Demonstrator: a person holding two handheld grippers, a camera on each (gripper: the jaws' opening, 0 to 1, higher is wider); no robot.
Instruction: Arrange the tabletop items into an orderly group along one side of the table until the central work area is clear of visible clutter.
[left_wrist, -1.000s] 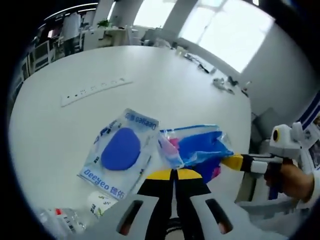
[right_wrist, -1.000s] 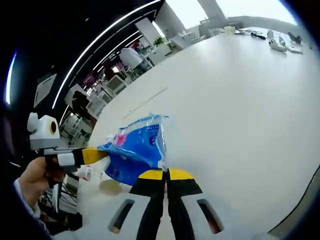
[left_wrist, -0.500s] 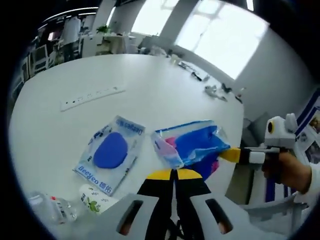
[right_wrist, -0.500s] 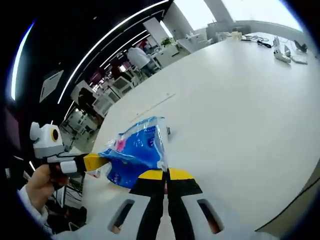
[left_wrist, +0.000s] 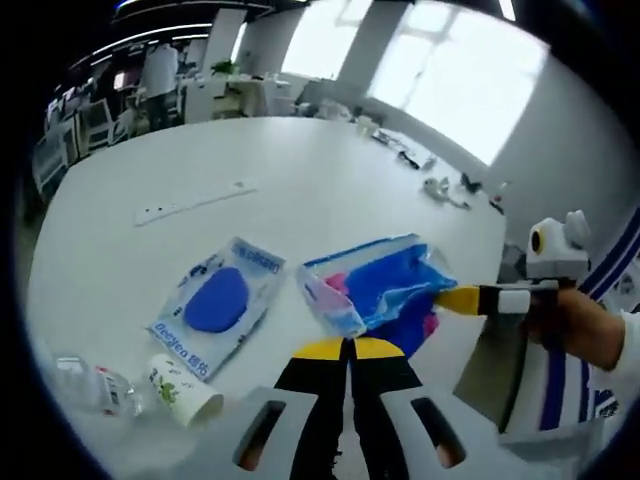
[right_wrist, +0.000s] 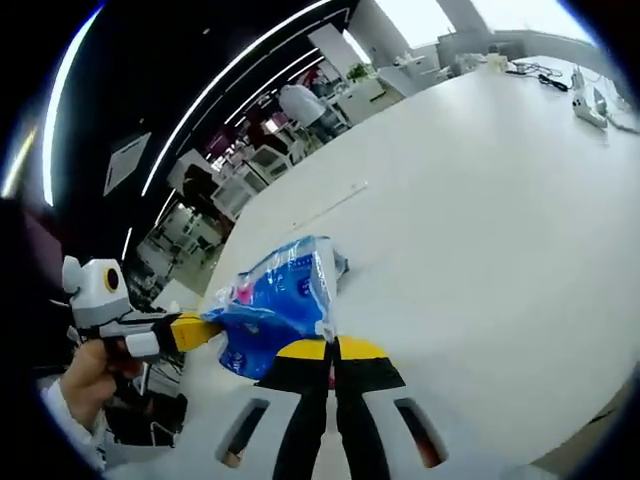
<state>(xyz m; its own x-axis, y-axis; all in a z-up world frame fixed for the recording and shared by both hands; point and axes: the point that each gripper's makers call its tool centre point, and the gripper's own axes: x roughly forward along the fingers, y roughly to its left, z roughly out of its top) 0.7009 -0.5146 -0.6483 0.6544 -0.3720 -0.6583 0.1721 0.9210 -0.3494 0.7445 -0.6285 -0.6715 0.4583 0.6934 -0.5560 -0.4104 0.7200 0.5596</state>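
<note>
white and round, the tabletop (left_wrist: 300, 170) ran out toward bright windows at 12 o'clock in the left gripper view, with an office of desks and chairs behind it.

a clear plastic pack (left_wrist: 385, 292) printed blue, with pink patches, hung between the two grippers just above the tabletop. the left gripper (left_wrist: 349, 346) had its yellow-tipped jaws closed together on the pack's near edge. the right gripper (left_wrist: 452, 298) came in from 3 o'clock in that view, jaws pinched on the pack's far corner, a hand (left_wrist: 575, 330) around its handle. in the right gripper view the same pack (right_wrist: 280, 300) sat at the closed jaws of the right gripper (right_wrist: 331, 346), and the left gripper (right_wrist: 205, 328) held its other end at 9 o'clock.

at 9 o'clock of the pack lay a flat clear packet (left_wrist: 215, 305) with a blue oval inside. a paper cup (left_wrist: 182, 388) lay on its side at 7 o'clock, a plastic bottle (left_wrist: 92, 381) just beside it. a white power strip (left_wrist: 195, 200) lay farther back.

compared with a second earlier, the cup and bottle showed more fully, and the pack stayed clamped at both ends.
</note>
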